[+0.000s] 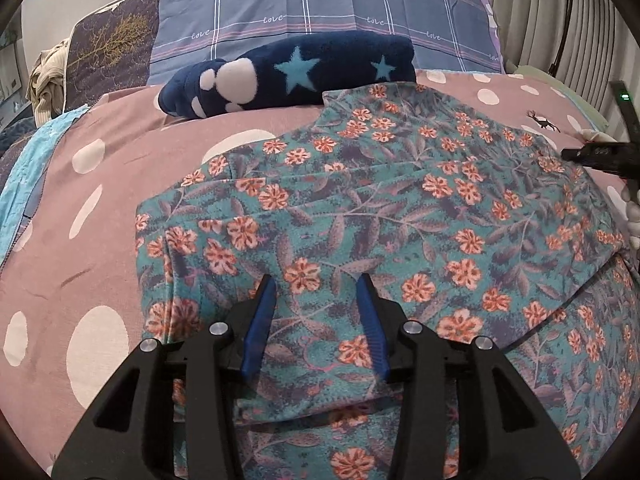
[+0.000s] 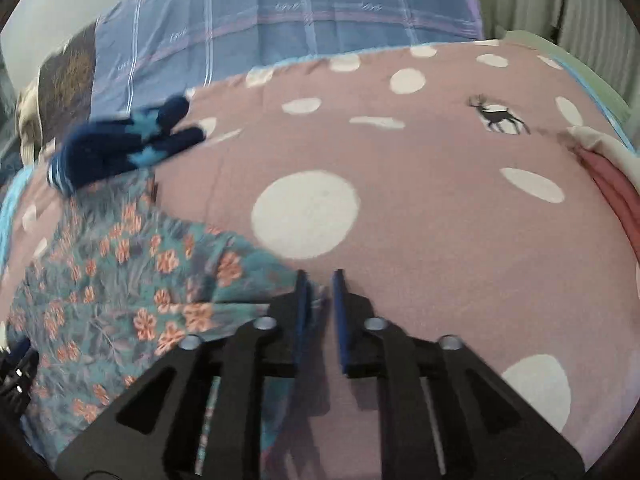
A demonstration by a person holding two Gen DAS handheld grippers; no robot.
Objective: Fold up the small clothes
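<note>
A teal garment with orange flowers (image 1: 400, 216) lies spread on the pink polka-dot bedspread (image 1: 80, 208), with some folds across it. My left gripper (image 1: 318, 284) is open just above the garment's near part, nothing between its blue fingers. In the right wrist view the same garment (image 2: 132, 280) lies at the left. My right gripper (image 2: 320, 280) has its fingers close together at the garment's right edge, and a bit of the fabric seems to sit between them. The right gripper also shows at the far right of the left wrist view (image 1: 600, 156).
A folded navy star-print piece with a white paw (image 1: 288, 76) lies behind the garment, also seen in the right wrist view (image 2: 120, 148). Blue plaid pillows (image 1: 320, 12) stand at the bed's head. Pink and cream cloth (image 2: 608, 172) lies at the right edge. A curtain (image 1: 540, 12) hangs at the right.
</note>
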